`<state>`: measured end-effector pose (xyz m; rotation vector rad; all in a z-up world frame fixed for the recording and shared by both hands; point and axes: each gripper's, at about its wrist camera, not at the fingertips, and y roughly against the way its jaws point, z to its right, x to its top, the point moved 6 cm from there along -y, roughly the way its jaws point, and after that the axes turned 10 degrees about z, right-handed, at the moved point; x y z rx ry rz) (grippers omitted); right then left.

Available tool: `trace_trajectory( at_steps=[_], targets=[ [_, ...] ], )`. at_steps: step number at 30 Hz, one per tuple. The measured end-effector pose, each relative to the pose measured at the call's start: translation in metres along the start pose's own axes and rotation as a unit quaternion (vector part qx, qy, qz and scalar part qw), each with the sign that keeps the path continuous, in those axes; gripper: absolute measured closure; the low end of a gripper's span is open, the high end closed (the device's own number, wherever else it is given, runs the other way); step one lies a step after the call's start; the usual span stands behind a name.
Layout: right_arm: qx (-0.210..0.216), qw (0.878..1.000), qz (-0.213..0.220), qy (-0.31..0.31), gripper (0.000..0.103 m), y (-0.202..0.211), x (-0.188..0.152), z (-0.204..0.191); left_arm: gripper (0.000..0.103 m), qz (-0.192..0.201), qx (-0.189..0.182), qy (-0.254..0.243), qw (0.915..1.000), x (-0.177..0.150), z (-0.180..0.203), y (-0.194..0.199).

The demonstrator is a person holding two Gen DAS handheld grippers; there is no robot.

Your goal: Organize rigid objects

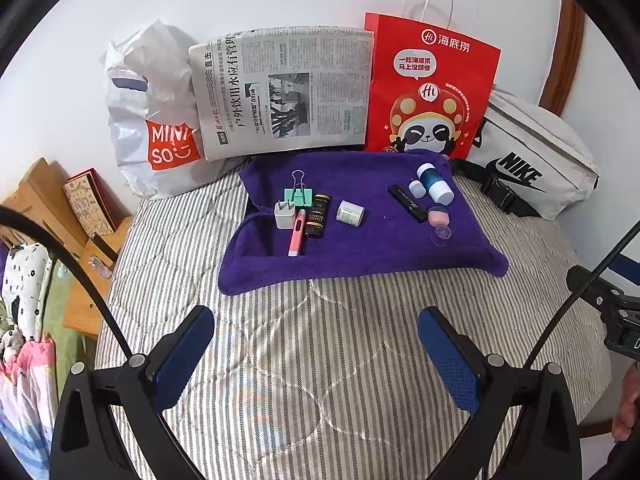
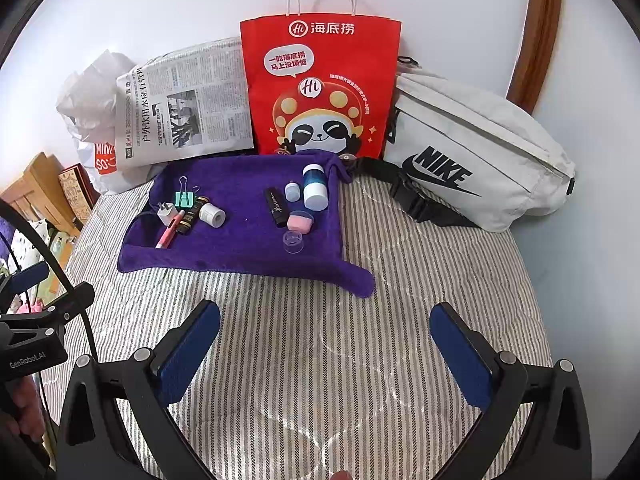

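Both grippers are hovering over the striped bedcover (image 1: 320, 360), jaws spread wide and gripping nothing: left gripper (image 1: 316, 356), right gripper (image 2: 325, 354). Ahead, on the purple towel (image 1: 360, 252), the small items are lying in two clusters well beyond either set of jaws. The pink pen (image 1: 297, 232) is lying at the left, long axis running near-to-far, just beside the white charger (image 1: 284, 214). The black tube (image 2: 275, 207) is sitting in the right cluster, likewise running near-to-far. Judged nearer: left gripper for the pen, right for the tube.
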<state>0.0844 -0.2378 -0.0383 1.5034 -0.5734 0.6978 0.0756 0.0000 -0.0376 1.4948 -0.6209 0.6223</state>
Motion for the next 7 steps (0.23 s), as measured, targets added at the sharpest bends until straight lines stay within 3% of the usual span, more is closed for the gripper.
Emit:
trace_trajectory(
  at_steps=[7],
  targets=[
    [0.004,1.0,0.001,0.007,0.0,0.002,-0.0007,-0.0045,0.0,0.003,-0.004,0.004,1.0,0.0008,-0.0023,-0.0031]
  ],
)
